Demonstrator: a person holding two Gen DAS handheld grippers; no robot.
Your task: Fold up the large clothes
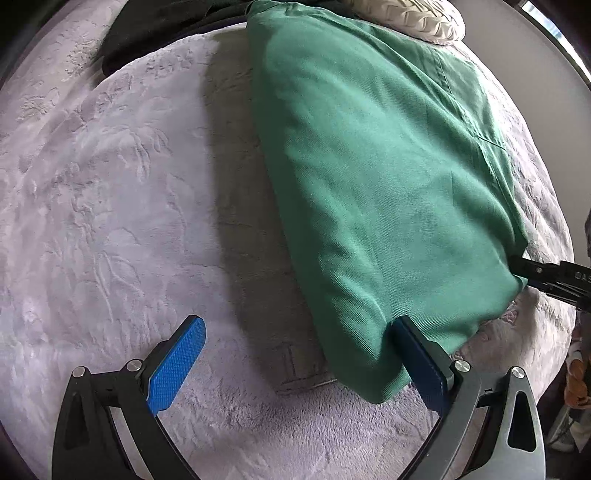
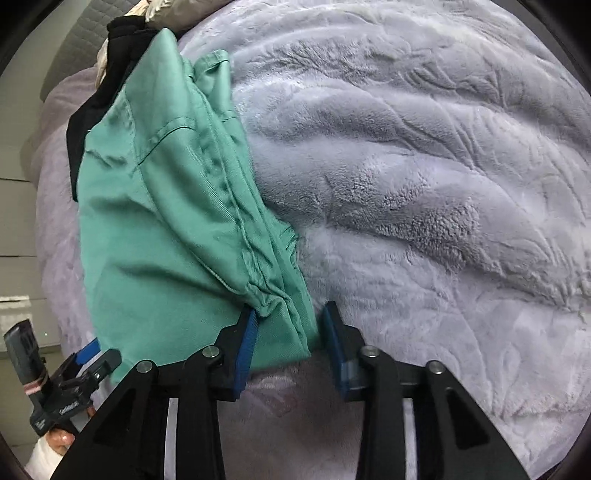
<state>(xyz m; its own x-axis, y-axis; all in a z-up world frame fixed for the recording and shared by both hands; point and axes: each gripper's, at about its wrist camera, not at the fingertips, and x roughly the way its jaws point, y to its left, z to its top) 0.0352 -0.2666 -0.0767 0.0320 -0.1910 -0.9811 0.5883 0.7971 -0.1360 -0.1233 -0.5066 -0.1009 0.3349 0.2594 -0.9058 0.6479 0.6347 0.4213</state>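
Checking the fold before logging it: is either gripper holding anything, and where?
Nothing is clamped. The green garment's near corner lies between the open right gripper; the left gripper is open.

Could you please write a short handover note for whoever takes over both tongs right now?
Left tongs: open, the right pad against the near corner of the green garment, nothing gripped.
Right tongs: open, the garment's other near corner lies between the pads, not pinched.
The garment lies folded into a long strip on the grey blanket; a black garment sits at its far end.
Left to do: probably fold the strip across, shorter.
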